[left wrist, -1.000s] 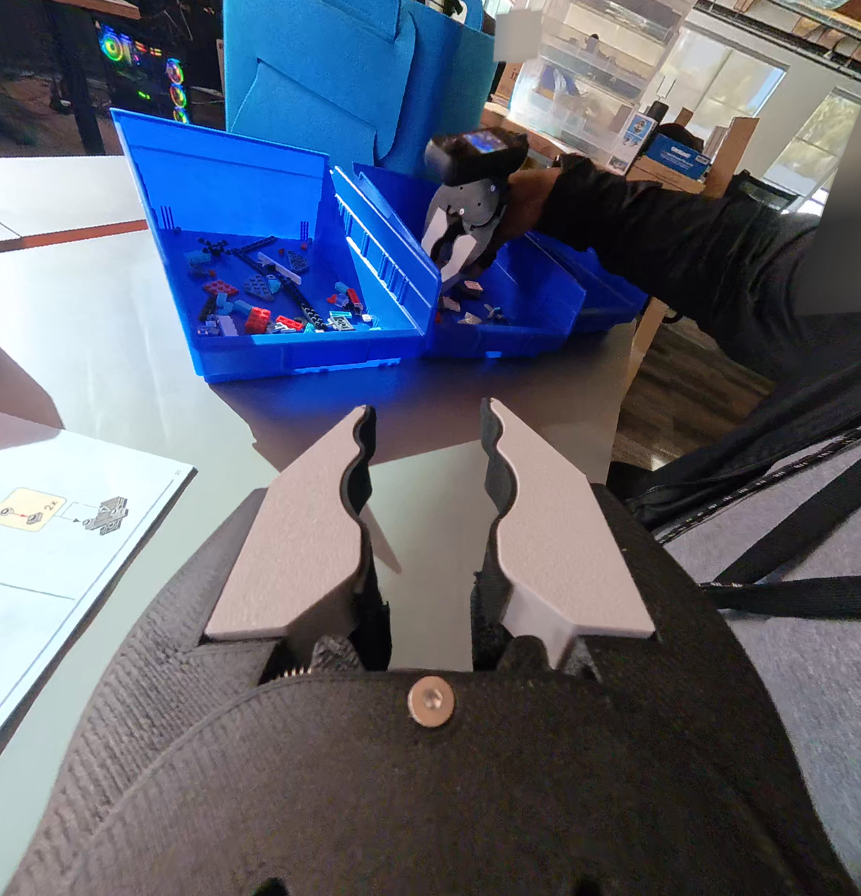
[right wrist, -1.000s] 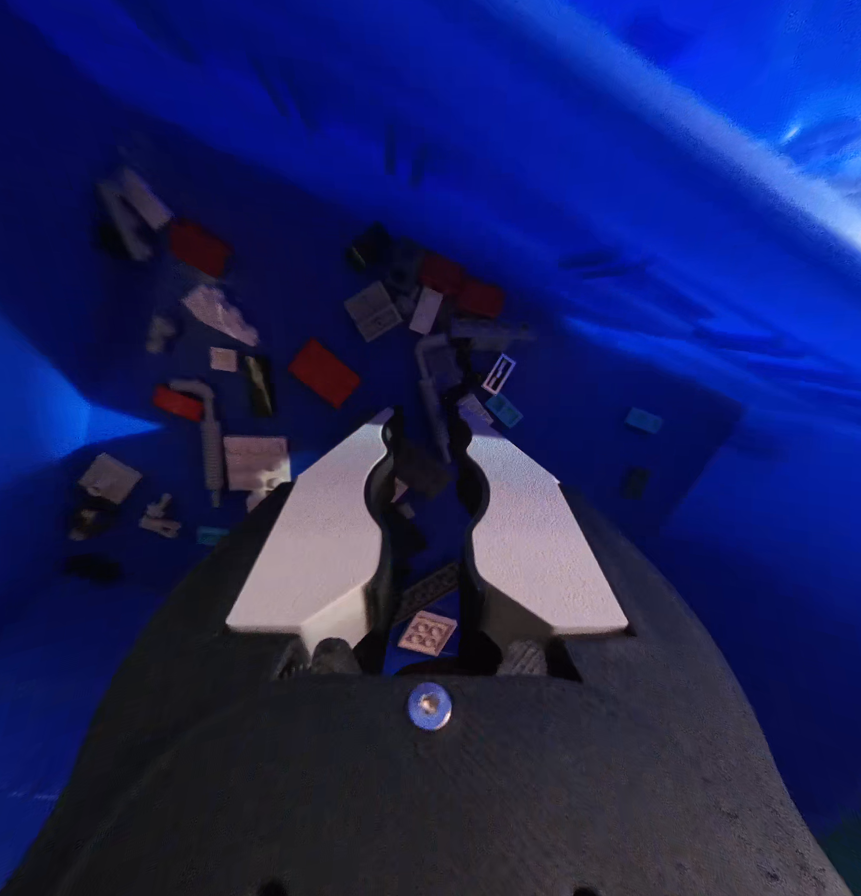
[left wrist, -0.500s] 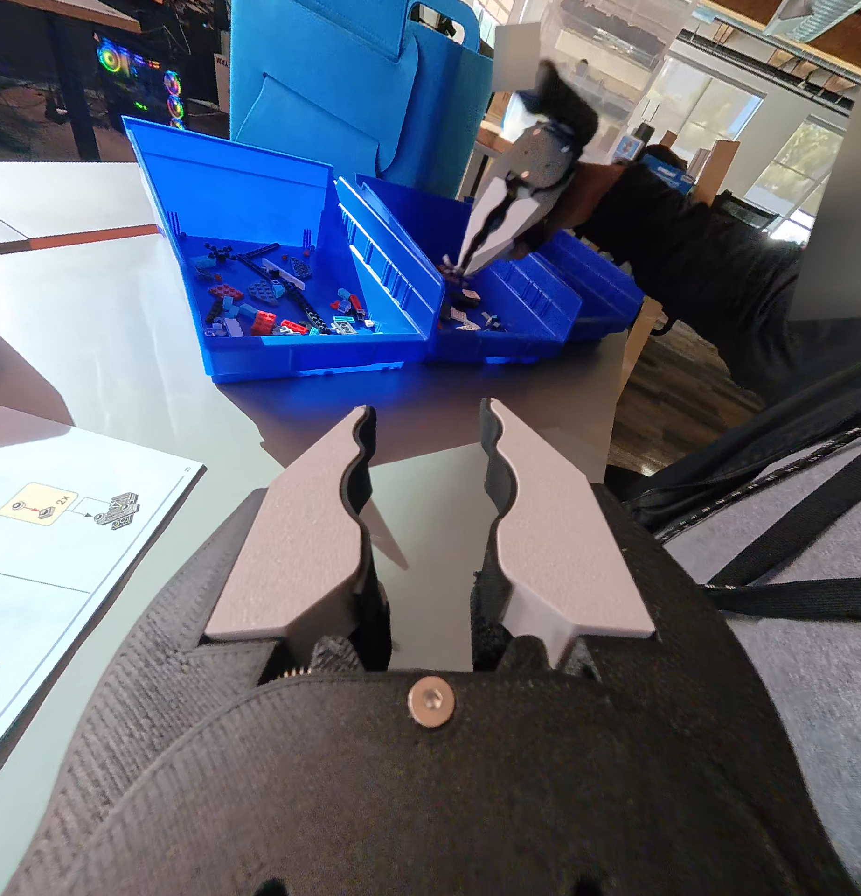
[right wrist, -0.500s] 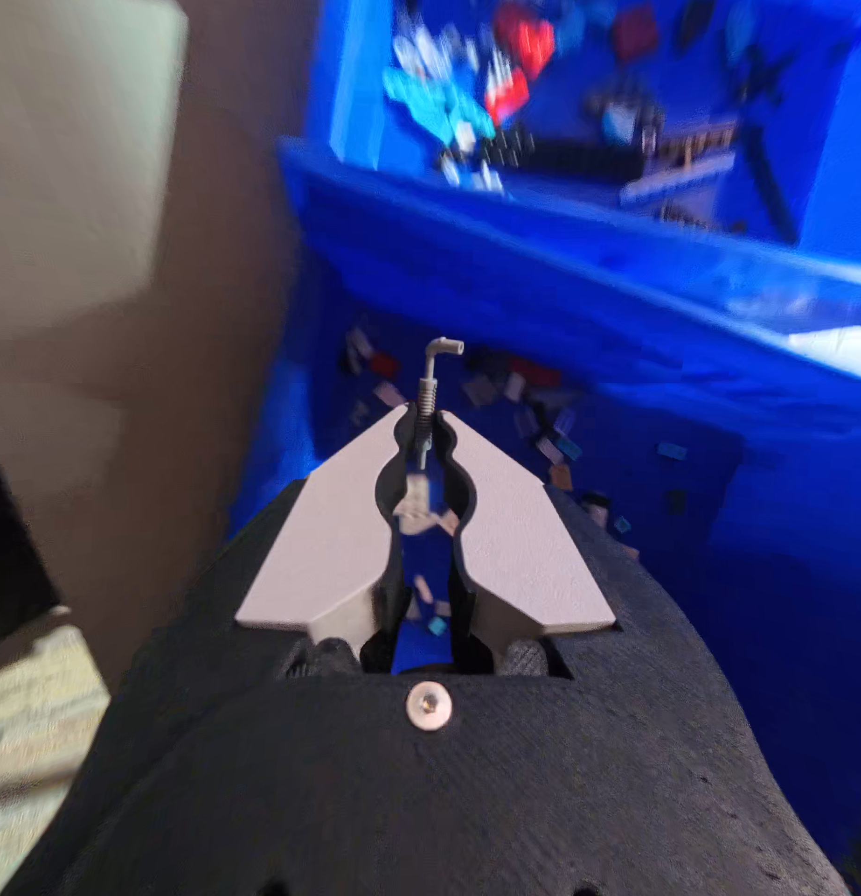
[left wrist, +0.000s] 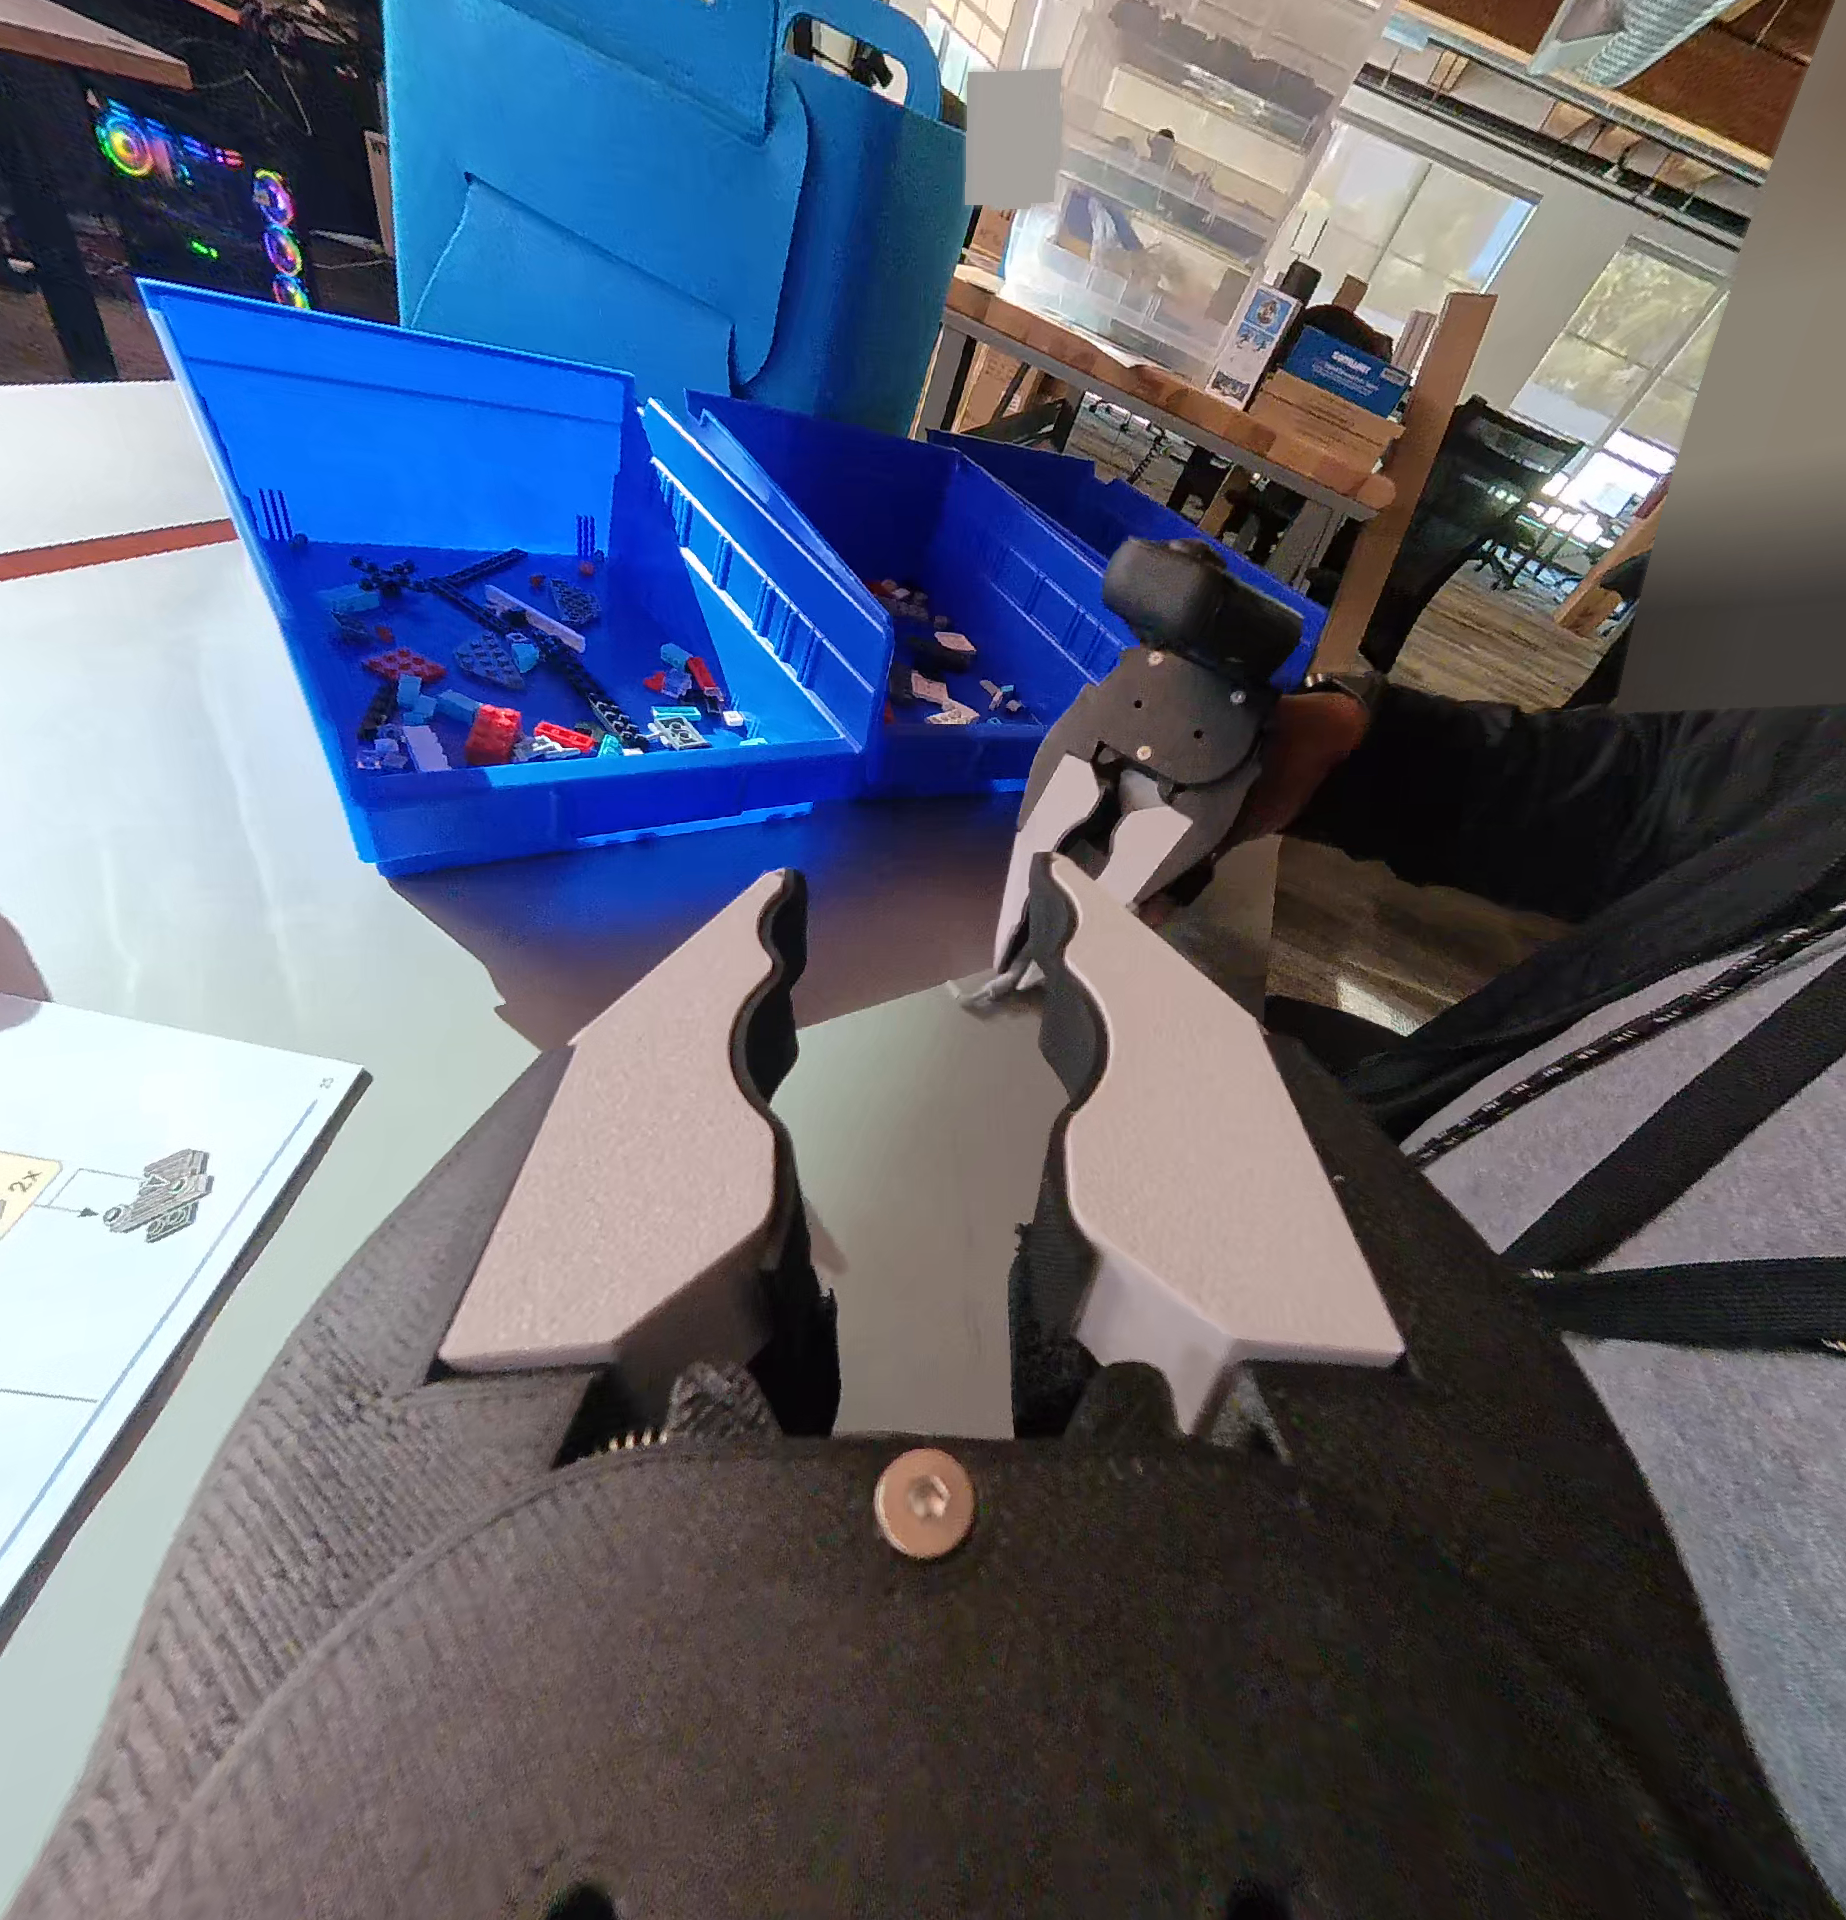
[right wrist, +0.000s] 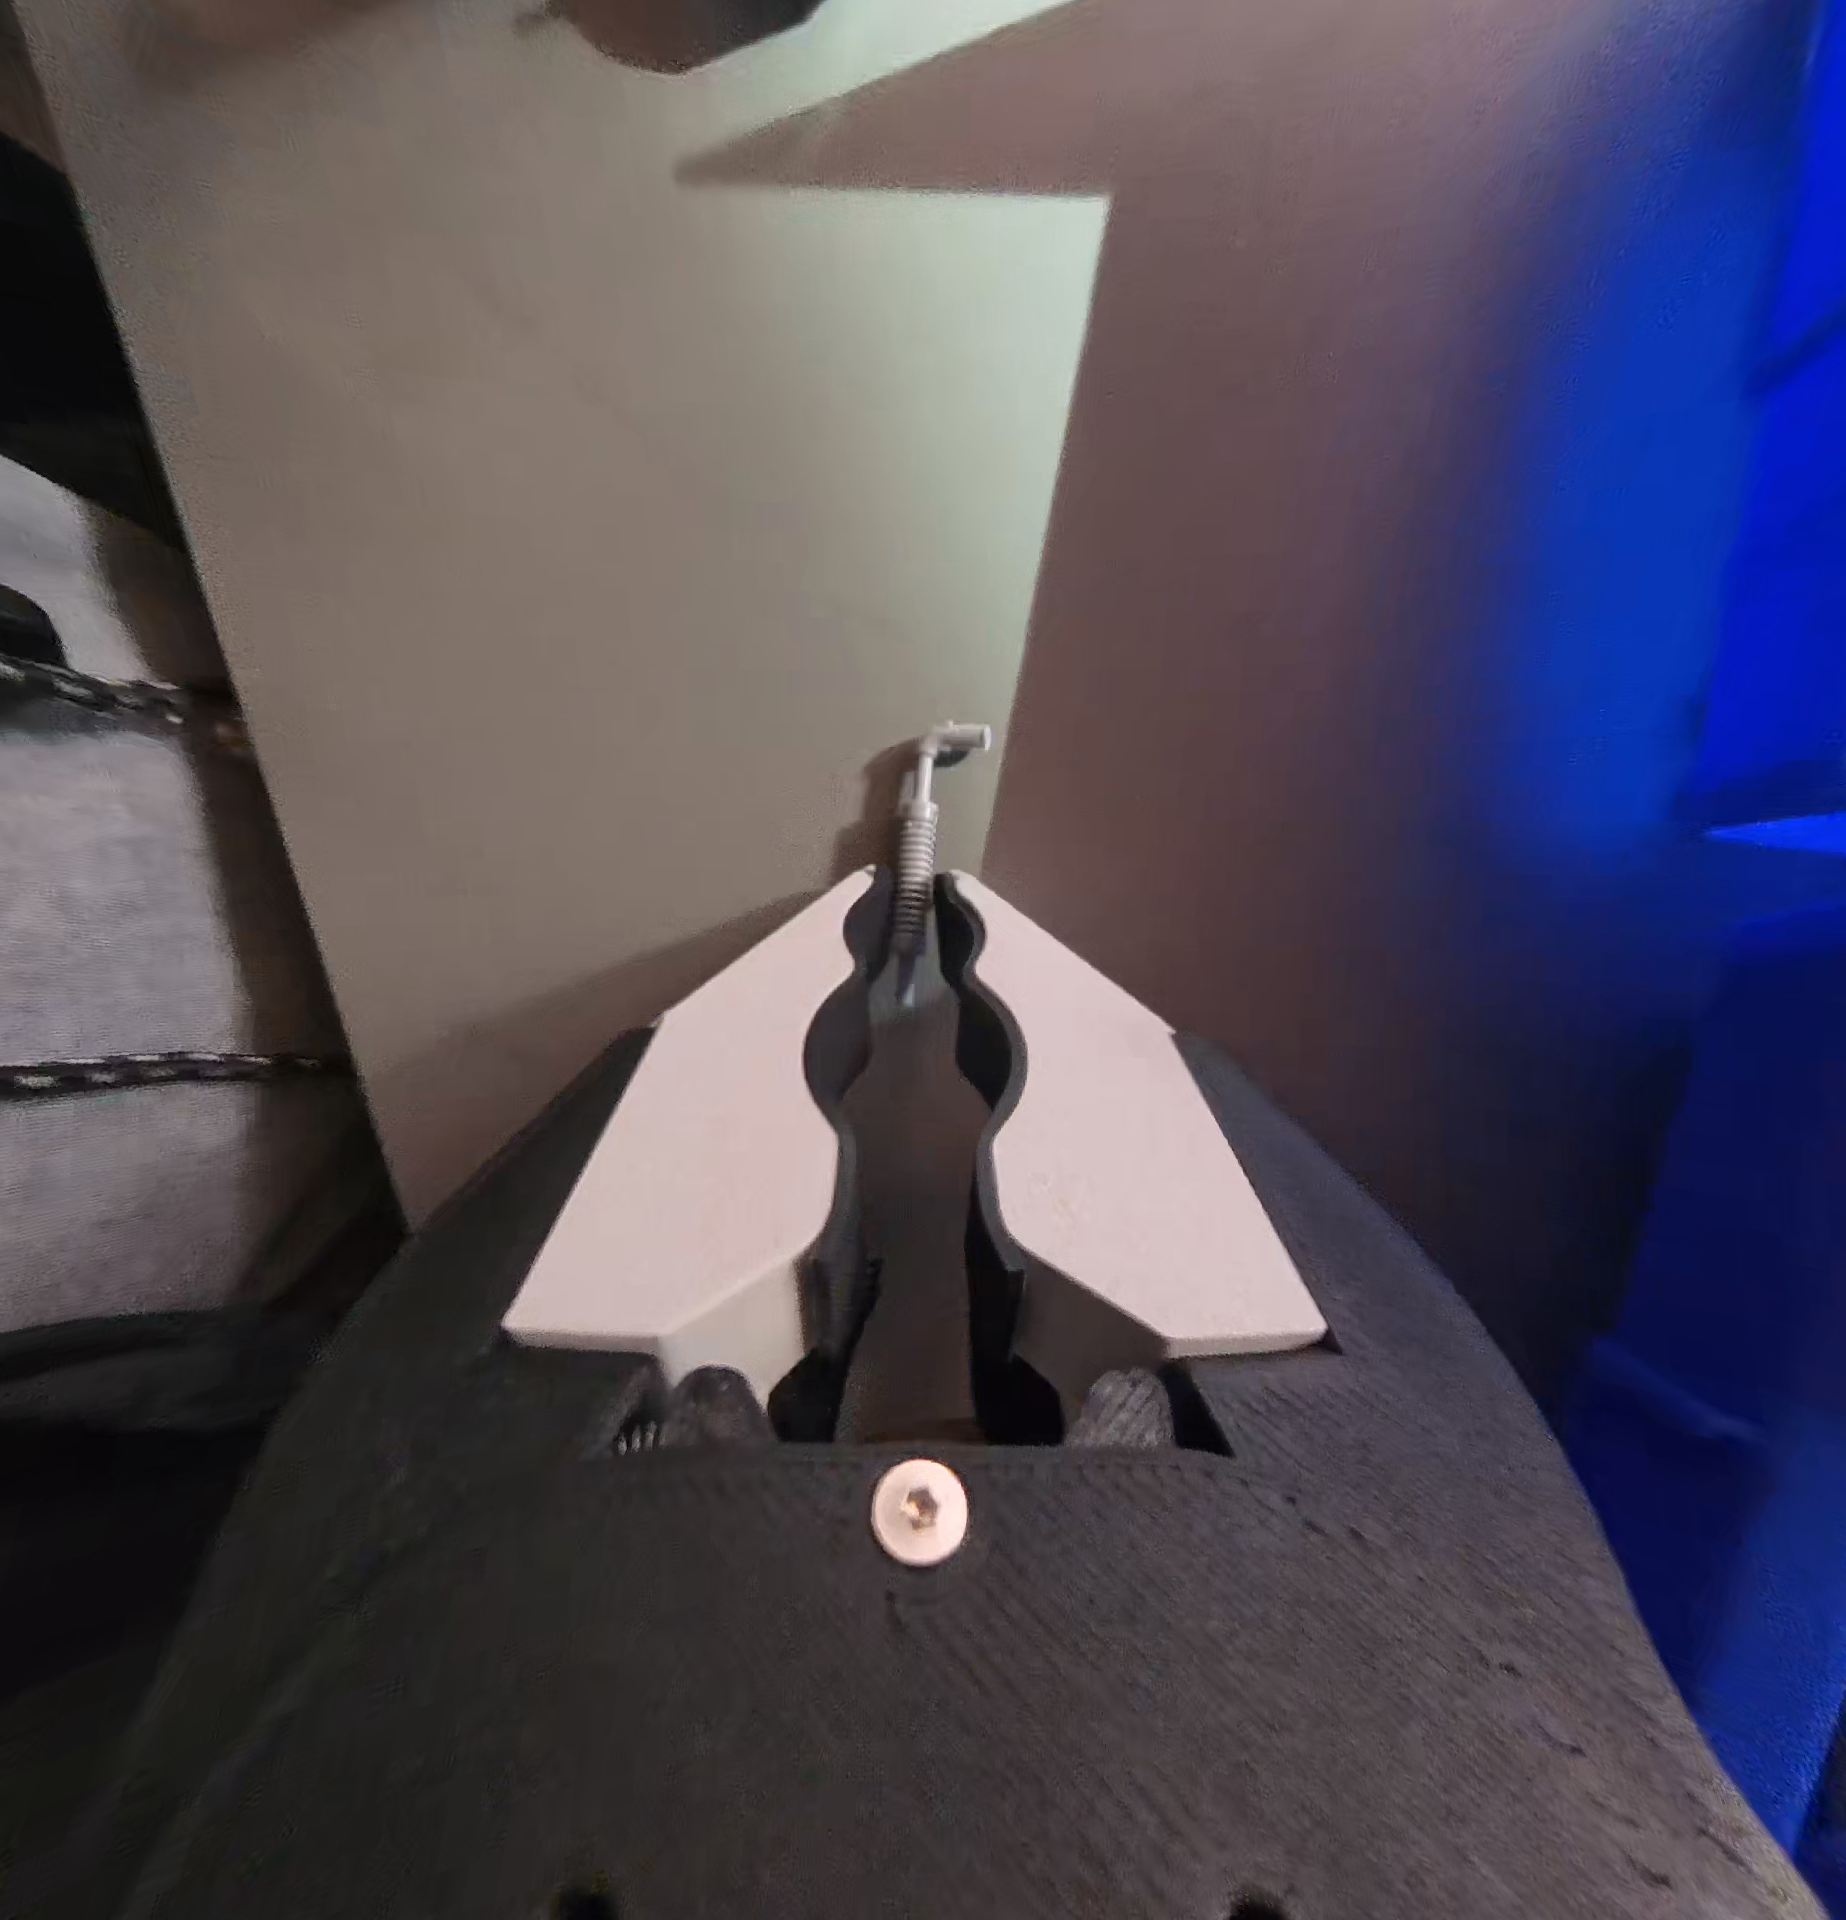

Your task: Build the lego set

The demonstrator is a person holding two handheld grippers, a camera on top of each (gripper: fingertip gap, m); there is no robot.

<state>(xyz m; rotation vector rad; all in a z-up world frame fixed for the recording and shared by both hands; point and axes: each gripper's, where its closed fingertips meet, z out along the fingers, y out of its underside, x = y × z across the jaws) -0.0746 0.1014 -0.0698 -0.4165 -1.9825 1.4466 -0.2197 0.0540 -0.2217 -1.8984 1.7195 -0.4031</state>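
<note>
My right gripper (right wrist: 914, 883) is shut on a thin grey lego piece (right wrist: 924, 821) with a ribbed middle and a bent end that sticks out past the fingertips. It is low over the grey table (right wrist: 586, 468). In the left wrist view the right gripper (left wrist: 1033, 914) points down just beyond my left gripper's right finger, and the grey piece (left wrist: 992, 982) is at or just above the table. My left gripper (left wrist: 919, 904) is open and empty, low over the table. Two blue bins (left wrist: 545, 790) (left wrist: 960, 520) farther back hold several loose lego pieces.
An open instruction booklet (left wrist: 98, 1195) lies on the table at the left. A blue felt bag (left wrist: 638, 208) stands behind the bins. A bin wall (right wrist: 1781, 727) is close on the right in the right wrist view. The table edge and a person's lap with black straps (left wrist: 1677, 1143) are at the right. There is about 20 cm between the tips of the two grippers.
My right gripper closed on the grey piece in the second bin, lifted it out and brought it down to the table in front of my left gripper. The left gripper stayed open.
</note>
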